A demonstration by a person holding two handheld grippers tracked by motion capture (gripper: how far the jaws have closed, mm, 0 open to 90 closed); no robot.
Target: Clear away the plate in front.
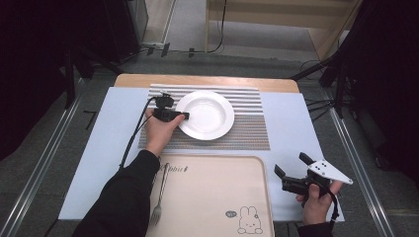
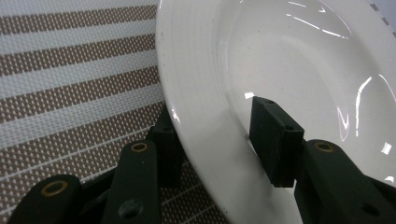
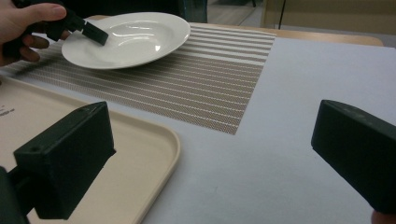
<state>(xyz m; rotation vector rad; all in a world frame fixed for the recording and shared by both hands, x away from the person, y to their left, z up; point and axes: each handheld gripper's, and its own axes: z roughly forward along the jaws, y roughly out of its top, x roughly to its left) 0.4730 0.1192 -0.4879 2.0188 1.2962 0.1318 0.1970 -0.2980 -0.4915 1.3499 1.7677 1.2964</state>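
My left tool [image 2: 212, 140] pinches the near-left rim of the white plate [image 1: 210, 116] on the striped mat [image 1: 247, 131]. I'd lift level and slowly; right tool [image 1: 292, 172] idles wide.

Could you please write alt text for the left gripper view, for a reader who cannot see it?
A black two-jaw left gripper clamps the rim of a glossy white ceramic plate, one jaw under the rim and one inside the bowl. The plate sits on a brown-and-white striped woven placemat.
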